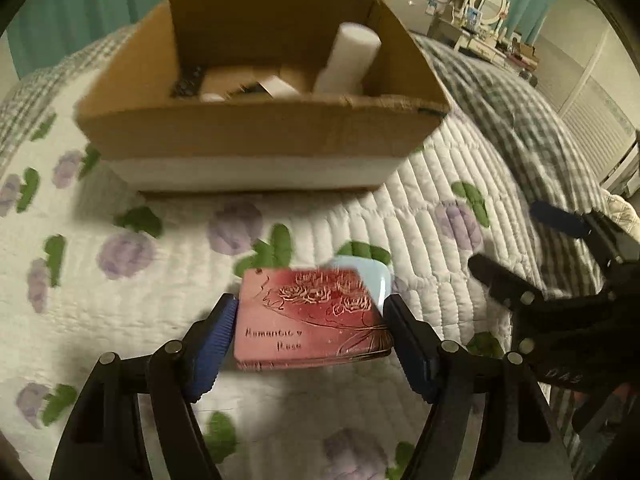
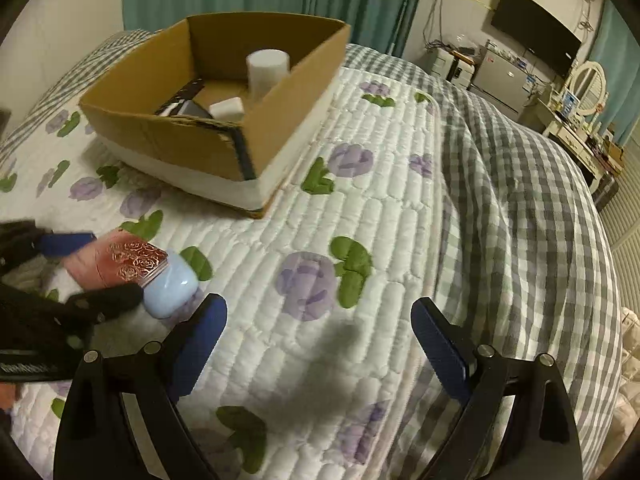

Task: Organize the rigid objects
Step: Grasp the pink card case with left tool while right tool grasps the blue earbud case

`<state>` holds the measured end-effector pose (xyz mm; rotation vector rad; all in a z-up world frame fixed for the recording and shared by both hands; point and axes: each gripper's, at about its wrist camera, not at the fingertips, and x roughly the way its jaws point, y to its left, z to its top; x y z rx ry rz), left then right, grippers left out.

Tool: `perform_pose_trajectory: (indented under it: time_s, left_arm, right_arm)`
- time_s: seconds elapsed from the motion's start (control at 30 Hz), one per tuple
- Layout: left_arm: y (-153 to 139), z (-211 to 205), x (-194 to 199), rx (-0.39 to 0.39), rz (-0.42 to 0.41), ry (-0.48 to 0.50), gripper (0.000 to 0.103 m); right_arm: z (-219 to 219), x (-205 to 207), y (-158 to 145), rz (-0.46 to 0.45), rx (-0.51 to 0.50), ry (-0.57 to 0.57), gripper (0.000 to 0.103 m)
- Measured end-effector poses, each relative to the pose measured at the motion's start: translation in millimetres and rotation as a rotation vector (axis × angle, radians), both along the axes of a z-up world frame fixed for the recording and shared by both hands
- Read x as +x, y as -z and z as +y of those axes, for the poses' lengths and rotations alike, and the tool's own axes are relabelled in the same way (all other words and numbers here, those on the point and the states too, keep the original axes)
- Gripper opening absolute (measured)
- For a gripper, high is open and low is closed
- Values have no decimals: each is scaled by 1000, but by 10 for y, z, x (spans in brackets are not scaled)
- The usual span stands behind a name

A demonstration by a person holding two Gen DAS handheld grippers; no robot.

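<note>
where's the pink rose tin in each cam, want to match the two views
Left wrist: the flat pink metal tin with embossed roses sits low in the centre, clamped between the left gripper fingers.
Right wrist: the same tin is at the far left edge, middle height, half hidden by that gripper.
Shared landmark: the open brown cardboard box on the quilt beyond it, with the pale blue rounded case right beside the tin.

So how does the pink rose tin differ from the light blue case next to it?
The pink rose tin is flat, rectangular and printed with roses and lettering; the light blue case is plain, rounded and glossy. The tin is clamped in the left gripper; nothing grips the case, which lies partly under the tin's far corner. Both are over the quilt, outside the cardboard box.
</note>
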<state>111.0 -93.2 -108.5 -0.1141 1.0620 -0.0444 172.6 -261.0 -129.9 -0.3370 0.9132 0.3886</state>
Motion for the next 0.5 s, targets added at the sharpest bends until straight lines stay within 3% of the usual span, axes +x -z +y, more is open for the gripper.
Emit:
perform_pose_trajectory:
  time_s: [0.2, 0.5]
  left_arm:
    - [-220, 356, -25, 37, -37, -33, 73]
    - [-127, 649, -13, 49, -47, -81, 73]
  right_arm:
    - [239, -144, -37, -18, -12, -81, 94]
    - [674, -184, 206, 72, 12, -165, 94]
